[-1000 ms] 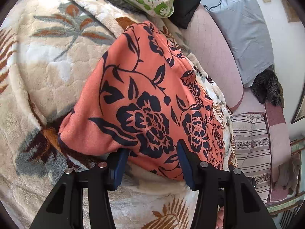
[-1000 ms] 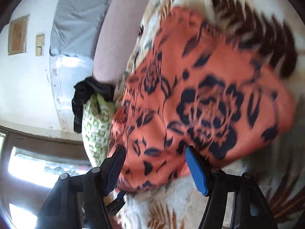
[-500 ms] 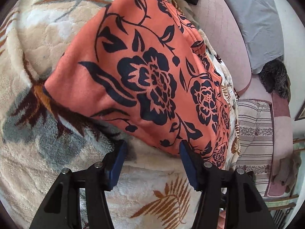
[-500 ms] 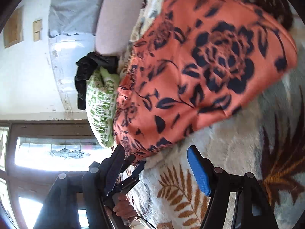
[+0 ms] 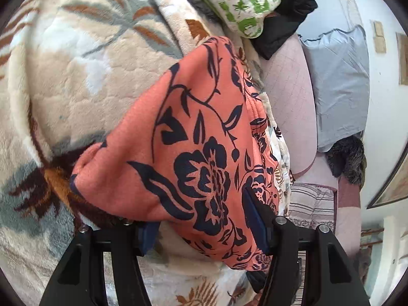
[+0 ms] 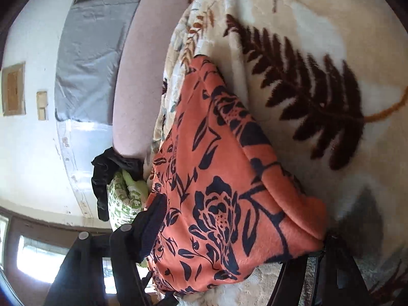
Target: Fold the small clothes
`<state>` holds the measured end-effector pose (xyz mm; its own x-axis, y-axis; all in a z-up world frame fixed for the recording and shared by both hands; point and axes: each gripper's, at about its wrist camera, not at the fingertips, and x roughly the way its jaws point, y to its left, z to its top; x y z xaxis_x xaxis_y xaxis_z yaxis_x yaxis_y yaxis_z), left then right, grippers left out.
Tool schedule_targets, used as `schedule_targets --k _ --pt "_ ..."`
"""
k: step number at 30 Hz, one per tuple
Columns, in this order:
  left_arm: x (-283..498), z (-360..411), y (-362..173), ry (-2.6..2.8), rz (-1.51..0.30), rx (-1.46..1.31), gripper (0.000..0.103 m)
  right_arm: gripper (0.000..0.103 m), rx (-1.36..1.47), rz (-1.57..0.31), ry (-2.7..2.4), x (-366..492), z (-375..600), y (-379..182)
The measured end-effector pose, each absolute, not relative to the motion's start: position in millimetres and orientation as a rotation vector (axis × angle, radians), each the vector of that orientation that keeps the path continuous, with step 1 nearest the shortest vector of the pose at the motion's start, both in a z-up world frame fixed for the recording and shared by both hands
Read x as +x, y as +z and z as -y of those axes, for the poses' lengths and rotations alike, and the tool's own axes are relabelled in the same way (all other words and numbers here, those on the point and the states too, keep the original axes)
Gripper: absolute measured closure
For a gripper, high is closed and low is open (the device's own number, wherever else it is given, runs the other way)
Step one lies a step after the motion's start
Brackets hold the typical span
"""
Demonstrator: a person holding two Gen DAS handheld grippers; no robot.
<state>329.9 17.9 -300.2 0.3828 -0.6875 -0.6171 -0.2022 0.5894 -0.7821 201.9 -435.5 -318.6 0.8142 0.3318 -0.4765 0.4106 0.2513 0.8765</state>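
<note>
1. On the leaf-patterned fleece blanket (image 5: pixel 76 81) lies the orange floral garment (image 5: pixel 193 153), folded into a thick pad. Half a second ago it sat clear of both tools; now its near edge reaches in between the fingers of each.
2. The left gripper (image 5: pixel 204 227) has moved forward onto the cloth. Its jaws stand wide, one pad tucked under the fabric's near edge and the other resting against the printed top. Nothing is pinched yet.
3. The right gripper (image 6: pixel 229 234) has closed in too. Its jaws look spread about as wide as the garment (image 6: pixel 224 178), with the bundle bulging between them. The far finger is mostly hidden behind the fold, so any contact on that side is a guess.
4. Both tools have gone from hovering short of the edge to straddling it, which I judge to be the set-up for a grasp from two sides.
5. A green-patterned cloth (image 5: pixel 242 0) and a black garment (image 5: pixel 285 17) sit at the head of the blanket, apart from the work.
</note>
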Motion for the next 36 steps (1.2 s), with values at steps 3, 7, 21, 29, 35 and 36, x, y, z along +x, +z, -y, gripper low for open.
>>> schedule_targets --k 3,7,21,29,35,36 --pt "322.9 -5.0 -289.5 -0.366 -1.102 -0.837 0.044 0.044 1.26 -0.663 -0.021 209.0 426.7 -312.4" --pt "318.8 2.5 -290.2 -0.311 -1.139 -0.694 0.06 0.076 1.11 -0.692 -0.064 208.8 421.6 -299.7" --pt "324.8 -14.2 -293.6 -0.264 -1.078 -0.728 0.08 0.079 1.004 -0.702 -0.077 221.2 403.2 -289.6" --pt "299.3 -1.9 -254.6 -0.297 -0.965 -0.572 0.088 0.083 0.832 -0.619 -0.106 211.5 388.8 -251.8" --pt "229.9 -14.6 -242.1 -0.303 -0.971 -0.563 0.089 0.084 0.811 -0.61 -0.118 170.0 389.1 -240.3" --pt "212.6 -17.3 -245.3 -0.297 -0.982 -0.565 0.089 0.084 0.813 -0.623 -0.124 159.2 387.8 -239.6"
